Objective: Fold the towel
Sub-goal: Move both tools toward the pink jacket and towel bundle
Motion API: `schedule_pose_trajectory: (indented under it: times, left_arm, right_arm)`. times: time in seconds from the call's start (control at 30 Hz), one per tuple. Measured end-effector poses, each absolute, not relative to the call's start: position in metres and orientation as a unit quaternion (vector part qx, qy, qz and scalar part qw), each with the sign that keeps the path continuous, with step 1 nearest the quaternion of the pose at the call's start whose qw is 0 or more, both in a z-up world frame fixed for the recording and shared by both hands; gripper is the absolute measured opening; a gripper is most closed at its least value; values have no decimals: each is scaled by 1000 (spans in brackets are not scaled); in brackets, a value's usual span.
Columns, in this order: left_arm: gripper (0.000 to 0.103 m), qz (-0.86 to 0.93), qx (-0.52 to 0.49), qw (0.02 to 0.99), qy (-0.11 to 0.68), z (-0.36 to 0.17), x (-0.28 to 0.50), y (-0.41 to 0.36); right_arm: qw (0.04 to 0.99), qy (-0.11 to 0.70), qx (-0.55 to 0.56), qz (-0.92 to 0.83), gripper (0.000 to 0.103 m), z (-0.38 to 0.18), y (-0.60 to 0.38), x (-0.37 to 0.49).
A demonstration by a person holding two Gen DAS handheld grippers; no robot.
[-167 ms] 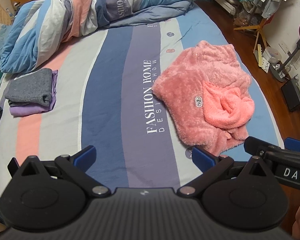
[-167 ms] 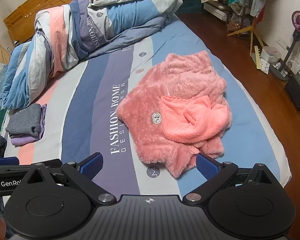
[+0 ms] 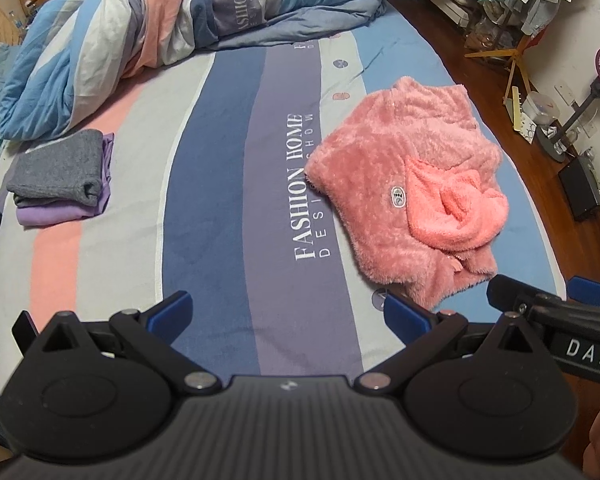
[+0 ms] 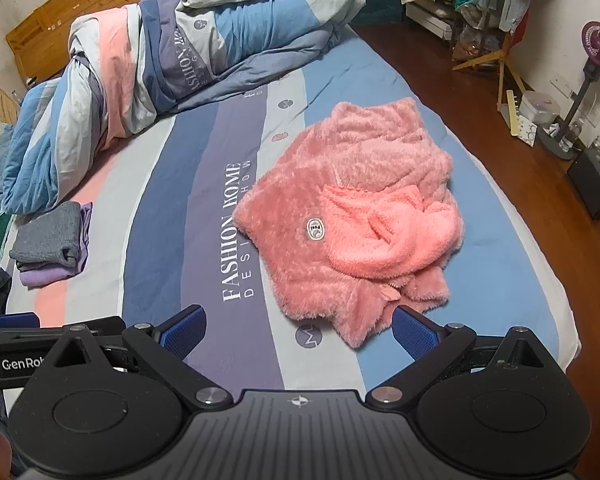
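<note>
With both grippers' jaws wide and empty, spread the rumpled pink towel (image 4: 352,216) flat on the bed (image 4: 228,344) by its near corners before creasing.

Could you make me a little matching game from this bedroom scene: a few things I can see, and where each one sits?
Things:
1. pink fluffy towel
2. grey and purple folded stack
3. striped duvet
4. purple fan

Places:
A. bunched at the far end of the bed
B. standing on the wooden floor by the wall
C. crumpled on the bed's right side
D. near the bed's left edge

Pairs: 1-C, 2-D, 3-A, 4-B
</note>
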State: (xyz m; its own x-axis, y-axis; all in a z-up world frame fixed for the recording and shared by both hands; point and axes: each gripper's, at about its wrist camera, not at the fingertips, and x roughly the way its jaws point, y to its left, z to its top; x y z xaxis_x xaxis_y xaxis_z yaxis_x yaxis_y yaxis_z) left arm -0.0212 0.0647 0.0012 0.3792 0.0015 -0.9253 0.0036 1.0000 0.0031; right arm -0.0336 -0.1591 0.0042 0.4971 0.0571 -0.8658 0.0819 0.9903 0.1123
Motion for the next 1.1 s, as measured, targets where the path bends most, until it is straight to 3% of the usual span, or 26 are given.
schedule_pose_trajectory:
  times: [1.1]
  left_arm:
    - [103, -2, -9, 824, 567, -4, -26, 79]
  right_arm:
    - [855, 516, 51, 0, 100, 6, -149, -33]
